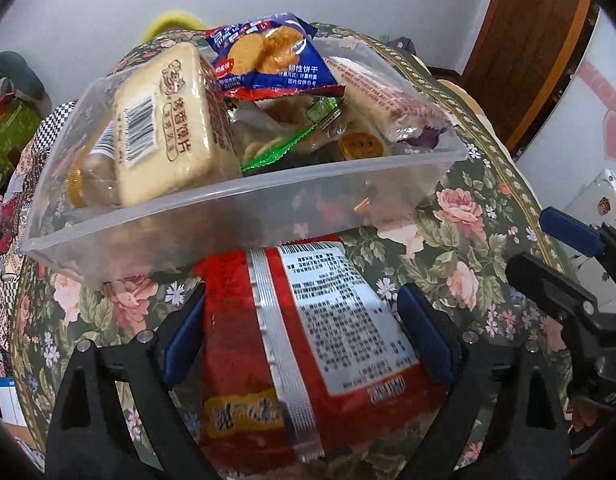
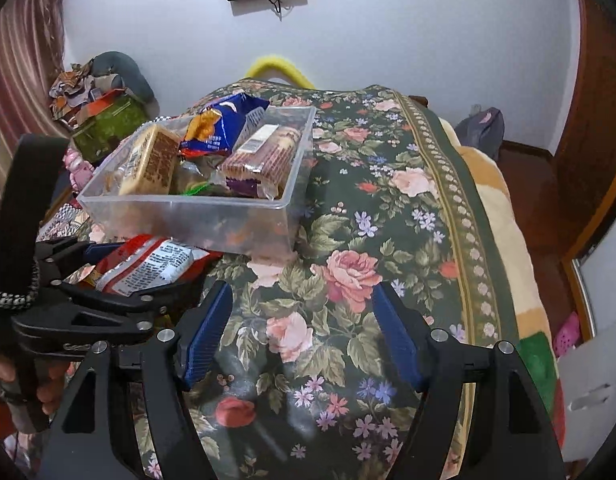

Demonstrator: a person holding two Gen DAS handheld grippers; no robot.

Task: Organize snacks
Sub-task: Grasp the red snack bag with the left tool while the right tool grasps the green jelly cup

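The left tool [image 1: 304, 344] grips the red snack bag [image 1: 308, 344], which may snag the seemingly overfull clear container [image 1: 244, 216]; the right tool [image 2: 302, 332] stands wide, empty.

The left claw [image 1: 304, 344] is clamped on a red snack packet [image 1: 308, 340], its two blue pads pressed against the packet's sides, one on each flank. Its black fingers splay out toward the wrist, and it is held low and roughly level. In the right wrist view that same claw [image 2: 120, 276] sits off to the left, pointing across, with a strap looped over its black handle and part of the person's left hand [image 2: 48, 384] wrapped round the grip below. The right claw [image 2: 304, 332] hangs just beside it, jaws spread wide with nothing between its blue pads [image 2: 206, 332], tipped downward.
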